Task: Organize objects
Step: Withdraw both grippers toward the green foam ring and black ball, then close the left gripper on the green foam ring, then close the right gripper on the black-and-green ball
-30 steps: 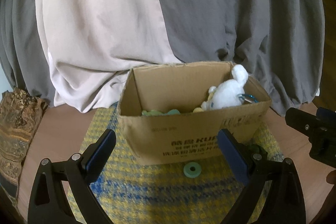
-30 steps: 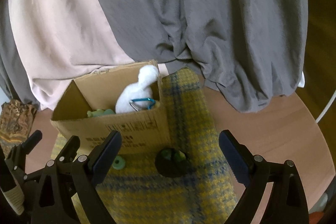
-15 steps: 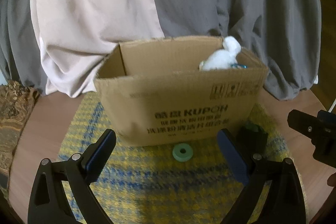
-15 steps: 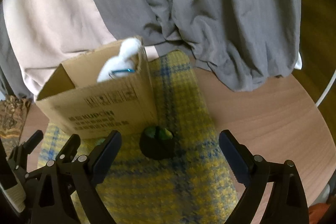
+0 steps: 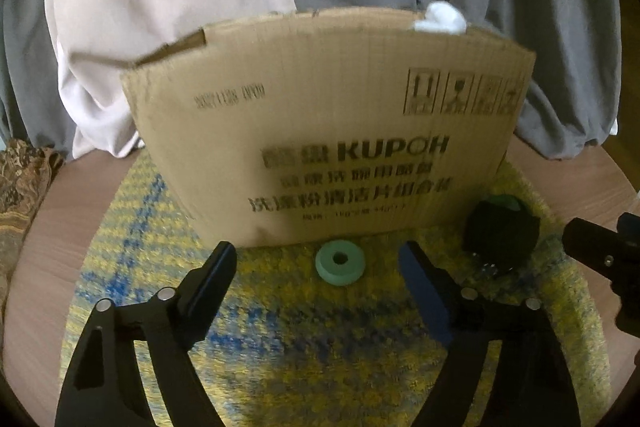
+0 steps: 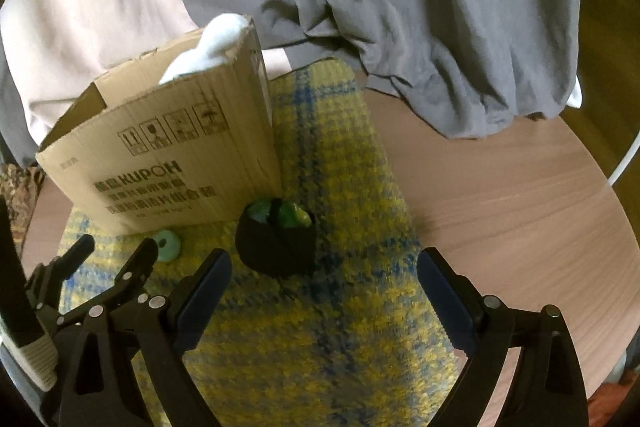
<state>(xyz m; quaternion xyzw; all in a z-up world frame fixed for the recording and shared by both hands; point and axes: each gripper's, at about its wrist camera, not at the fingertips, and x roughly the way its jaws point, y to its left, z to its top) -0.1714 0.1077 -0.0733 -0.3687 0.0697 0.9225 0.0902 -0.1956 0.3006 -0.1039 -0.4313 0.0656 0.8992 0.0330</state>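
A green ring (image 5: pixel 339 262) lies flat on the yellow and blue woven mat (image 5: pixel 280 347), just in front of the near wall of the cardboard box (image 5: pixel 332 135), a little right of that wall's middle. It sits between the tips of my left gripper (image 5: pixel 318 267), just ahead of them and touching neither. My left jaws are spread wide and hold nothing.

To the right of the ring, near the box's right corner, stands a small black pouch (image 6: pixel 276 243) with something green showing in its open top. In the right wrist view it rests on the mat just ahead of my right gripper (image 6: pixel 324 277), nearer the left finger than the right. My right jaws are spread wide too, empty, with the pouch beyond their tips.

The box stands upright on the mat with its top open and dark print on the near wall. A white plush toy (image 6: pixel 212 43) pokes above the rim at the box's far right corner.

The mat lies on a round wooden bench (image 6: pixel 500 207). Behind the box hang grey cloth (image 6: pixel 420 7) and pale pink cloth (image 5: pixel 160 7), draped down to the bench. A brown patterned fabric (image 5: pixel 20 179) sits at the far left edge.
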